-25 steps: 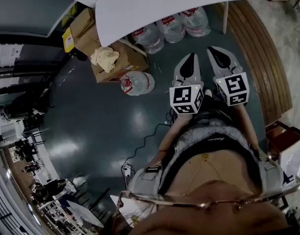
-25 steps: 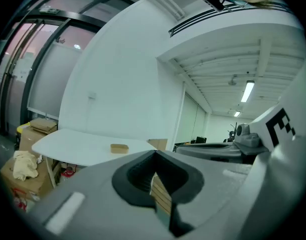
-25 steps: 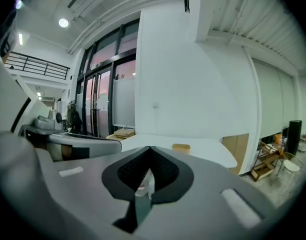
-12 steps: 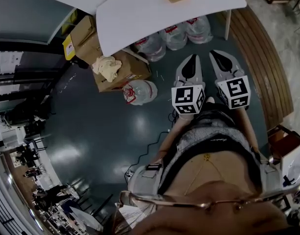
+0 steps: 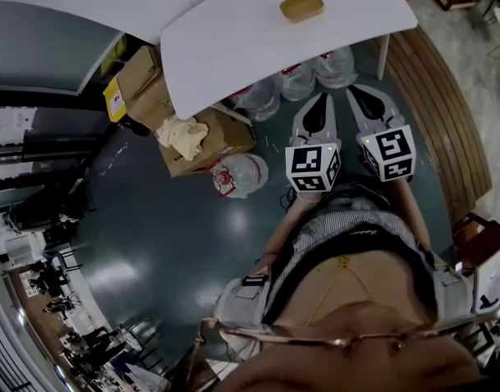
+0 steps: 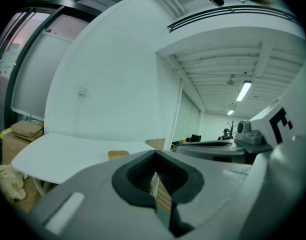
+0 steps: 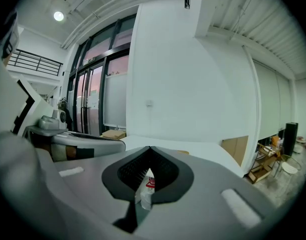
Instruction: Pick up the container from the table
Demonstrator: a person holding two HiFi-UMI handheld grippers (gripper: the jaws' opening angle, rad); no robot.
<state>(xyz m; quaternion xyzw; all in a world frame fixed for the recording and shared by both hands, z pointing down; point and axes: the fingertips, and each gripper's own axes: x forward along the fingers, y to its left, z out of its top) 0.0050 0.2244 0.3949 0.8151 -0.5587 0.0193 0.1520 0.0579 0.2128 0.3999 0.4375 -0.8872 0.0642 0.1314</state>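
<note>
Since a second ago the white table (image 5: 234, 31) has come closer to both grippers in the head view, and the container (image 5: 301, 6), then cut by the top edge, now shows whole. It is a small tan container and it lies on the table, near the far side, apart from both grippers.

The left gripper (image 5: 321, 99) and the right gripper (image 5: 356, 91) are held side by side in front of the table's near edge, both pointing toward it. Each gripper view shows its own jaws pressed together at the tips, with nothing pinched between them.

Only the head view shows what is under the table: several water bottles (image 5: 295, 80), and beside them cardboard boxes (image 5: 205, 137) with a crumpled cloth (image 5: 183, 135) on top. One more bottle (image 5: 240, 174) lies on the floor in front of the table.

The left gripper view sees the table from the side, with the container just above its jaws. The right gripper view shows the table top, glass doors left of the table, and a red bottle label through the gap behind its closed tips.
</note>
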